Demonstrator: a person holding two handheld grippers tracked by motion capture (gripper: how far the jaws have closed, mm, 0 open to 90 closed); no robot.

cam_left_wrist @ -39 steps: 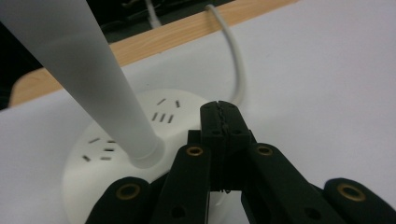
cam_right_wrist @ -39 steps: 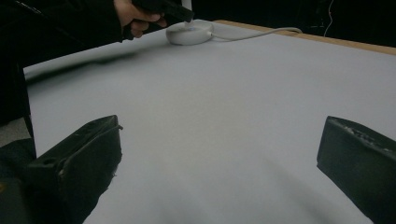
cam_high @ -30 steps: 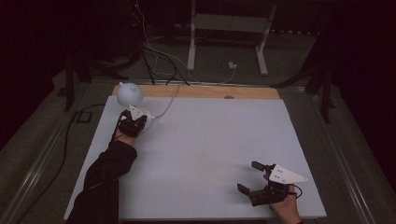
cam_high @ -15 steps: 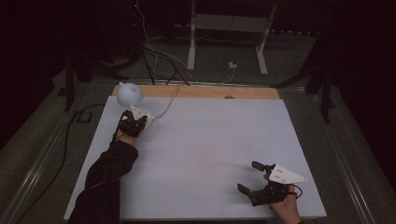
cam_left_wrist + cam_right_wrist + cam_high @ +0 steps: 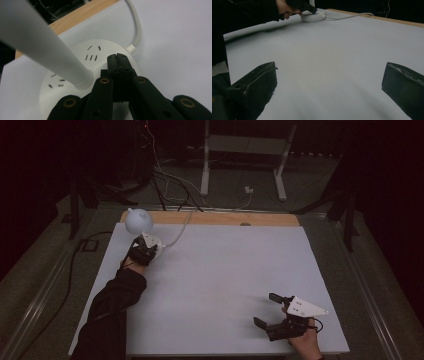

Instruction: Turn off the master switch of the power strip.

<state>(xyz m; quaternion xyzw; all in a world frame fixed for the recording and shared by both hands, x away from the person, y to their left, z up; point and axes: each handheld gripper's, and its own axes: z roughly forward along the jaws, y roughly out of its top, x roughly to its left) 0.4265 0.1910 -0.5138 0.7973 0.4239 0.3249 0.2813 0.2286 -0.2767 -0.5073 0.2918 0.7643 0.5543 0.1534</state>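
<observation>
A white desk lamp stands at the table's far left corner, its round head (image 5: 138, 220) above a round white base (image 5: 92, 62) with socket slots. The lamp's stem (image 5: 42, 47) rises from the base's left part. My left gripper (image 5: 144, 249) sits over that base; in the left gripper view its jaws are shut, tips (image 5: 119, 61) together and resting on the base's top with nothing between them. My right gripper (image 5: 268, 310) lies near the front right edge, jaws wide open over bare table (image 5: 329, 72).
A white cord (image 5: 177, 232) runs from the lamp base toward the table's wooden back strip (image 5: 215, 218). Cables and a white stand's legs (image 5: 242, 170) lie on the dark floor behind. The white tabletop (image 5: 225, 270) spreads between the two hands.
</observation>
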